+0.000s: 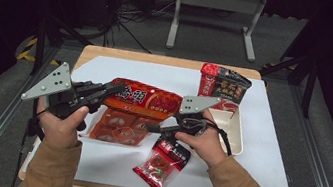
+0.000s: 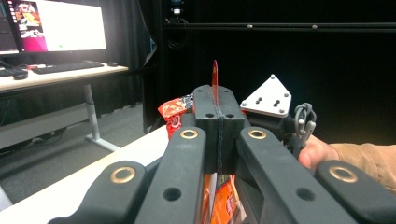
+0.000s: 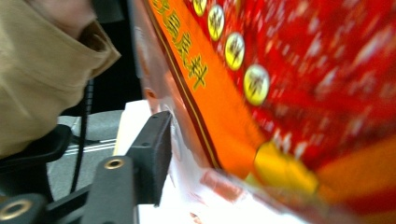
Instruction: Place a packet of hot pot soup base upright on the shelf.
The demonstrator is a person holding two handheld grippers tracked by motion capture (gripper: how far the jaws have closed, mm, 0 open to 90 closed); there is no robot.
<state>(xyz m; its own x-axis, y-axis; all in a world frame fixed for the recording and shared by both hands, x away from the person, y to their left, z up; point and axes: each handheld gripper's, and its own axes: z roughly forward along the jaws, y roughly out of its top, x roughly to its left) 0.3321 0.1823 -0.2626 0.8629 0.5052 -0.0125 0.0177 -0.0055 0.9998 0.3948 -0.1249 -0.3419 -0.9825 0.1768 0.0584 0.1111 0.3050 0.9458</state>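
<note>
The large orange snack bag (image 1: 140,100) is held up above the table's white sheet (image 1: 266,155), its left edge pinched in the closed left gripper (image 1: 116,87). The half-open right gripper (image 1: 149,128) is set at its lower edge, not yet clamped; a firm two-sided hold seems left to be made.

Table: we've got a wooden table (image 1: 169,61) with a white sheet (image 1: 266,155) over most of it
Tray: cream tray (image 1: 235,134), right of middle
Back pack: dark-and-red pouch (image 1: 223,86) standing just behind the tray
Front pack: small red snack bag (image 1: 161,166) near the front edge
Background: lit monitor (image 2: 56,25) on a desk (image 2: 56,74)
</note>
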